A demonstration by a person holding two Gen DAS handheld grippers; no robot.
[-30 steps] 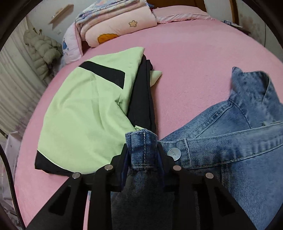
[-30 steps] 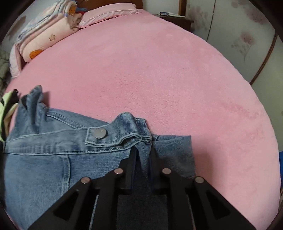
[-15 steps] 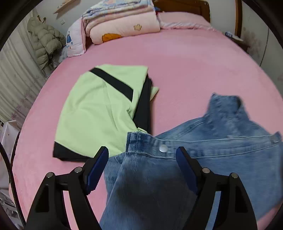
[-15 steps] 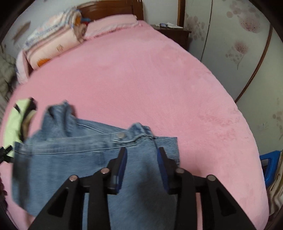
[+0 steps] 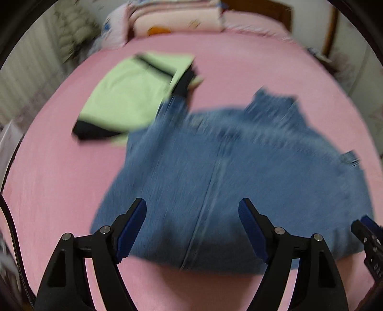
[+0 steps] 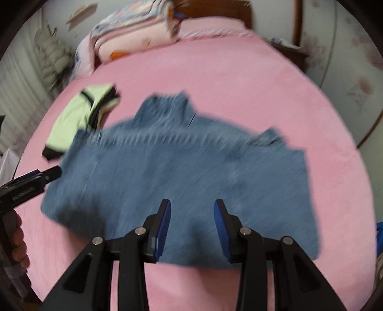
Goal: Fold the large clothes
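I noted a pink bedspread point(image 6: 239, 79) covering the bed. Folded quilts point(image 6: 134, 33) were stacked at its head against a wooden headboard point(image 6: 215, 9). A puffy pale coat point(image 6: 50, 57) hung at the left wall.

Motion blur smears the denim jacket point(image 5: 227, 172) in both wrist views, so its seams, buttons and collar edges cannot be made out. The jacket's far left corner overlaps and hides part of the green garment point(image 5: 124, 100) toward the bed's left edge. The stacked bedding point(image 6: 134, 36) at the head of the bed point(image 6: 239, 79) is blurred too, its patterns unreadable.
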